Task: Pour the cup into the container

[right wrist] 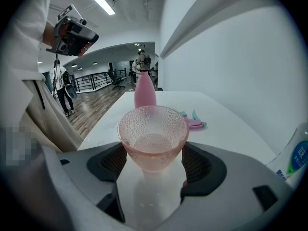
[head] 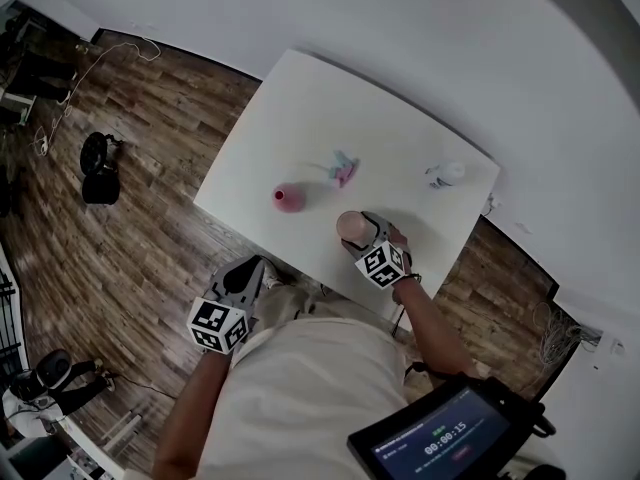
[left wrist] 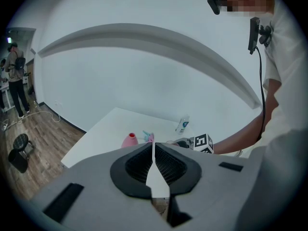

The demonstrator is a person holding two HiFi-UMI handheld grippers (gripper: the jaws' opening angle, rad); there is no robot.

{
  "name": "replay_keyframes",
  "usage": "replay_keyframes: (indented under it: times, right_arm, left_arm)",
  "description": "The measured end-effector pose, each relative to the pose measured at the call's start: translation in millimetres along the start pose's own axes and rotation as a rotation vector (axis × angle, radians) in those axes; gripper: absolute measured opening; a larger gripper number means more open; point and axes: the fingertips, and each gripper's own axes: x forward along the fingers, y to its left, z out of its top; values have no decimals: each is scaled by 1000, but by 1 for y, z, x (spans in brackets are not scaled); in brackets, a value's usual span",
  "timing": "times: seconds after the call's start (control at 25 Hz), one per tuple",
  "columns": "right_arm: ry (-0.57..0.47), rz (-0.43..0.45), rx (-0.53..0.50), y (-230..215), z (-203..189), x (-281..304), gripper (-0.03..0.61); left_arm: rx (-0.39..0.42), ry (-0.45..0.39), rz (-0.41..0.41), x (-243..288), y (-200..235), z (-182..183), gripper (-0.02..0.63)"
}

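Head view first: the white table (head: 300, 108) fills the middle of the frame, and my right gripper (head: 364, 238) sits low centre at its near edge, reaching round the cup (head: 350, 224). The pink container (head: 289, 198) stands to the cup's left, well apart, and a small bottle (head: 447, 174) is off at the right. My left gripper (head: 245, 276) hangs lower left, off the table. In the left gripper view the fingers are pressed together on nothing, and the container shows just above them. The cup itself is lost behind them there. The right gripper view gives what the others cannot. The cup stands upright on the table between widely spread fingers, with the pads just beside its wall and no squeeze that I can see. A little liquid (right wrist: 153, 142) lies in the bottom. I judge this to be the grasp step. Next I need to close gently, lift level, then carry the cup left to the container's narrow mouth.
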Motion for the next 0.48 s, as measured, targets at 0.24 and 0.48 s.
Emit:
replay_keyframes:
  times: [0.24,0.48]
  right_arm:
    - [-5,18,0,2,-1,9,377]
    - [-17,14,-1,2,4,20,377]
  left_arm:
    - [-3,7,6,2,6,-3,11]
    - [-7,12,12,2,12,-4,11]
